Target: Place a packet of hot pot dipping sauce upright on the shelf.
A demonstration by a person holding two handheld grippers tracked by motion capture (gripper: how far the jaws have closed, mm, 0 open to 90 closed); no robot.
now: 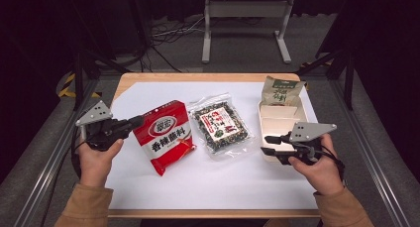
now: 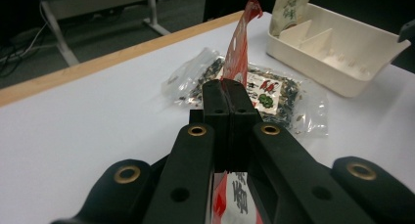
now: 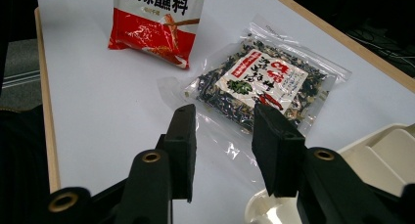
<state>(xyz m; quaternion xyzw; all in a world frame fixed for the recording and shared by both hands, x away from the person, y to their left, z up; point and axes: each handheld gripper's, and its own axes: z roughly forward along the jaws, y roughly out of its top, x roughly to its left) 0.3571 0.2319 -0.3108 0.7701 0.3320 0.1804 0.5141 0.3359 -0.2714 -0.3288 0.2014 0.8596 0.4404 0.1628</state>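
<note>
Left gripper: jaws closed flat on one edge of the red seasoning packet; seen along the jaws in the left gripper view, the packet stands edge-on, rising beyond the jaw tips.
Right gripper: jaws standing wide apart, holding nothing, touching nothing; the clear bag of dried mix lies just ahead of the tips.
Red seasoning packet, position: tilted, far end seemingly lifted, lower corner near or on the white counter sheet; contact there cannot be confirmed.
Cream divided tray: beside and beyond the right jaws; a green-and-tan packet stands upright at its far end.
Risk 1: the pinch sits on a thin edge only; the packet's weight hangs off to one side, so it may swing or slip out in transit.
Risk 2: a low carry towards the tray would drag the packet across the clear bag, which lies between them, and shift it.
Risk 3: the limp packet may catch on the tray wall or divider and fold instead of dropping in.
</note>
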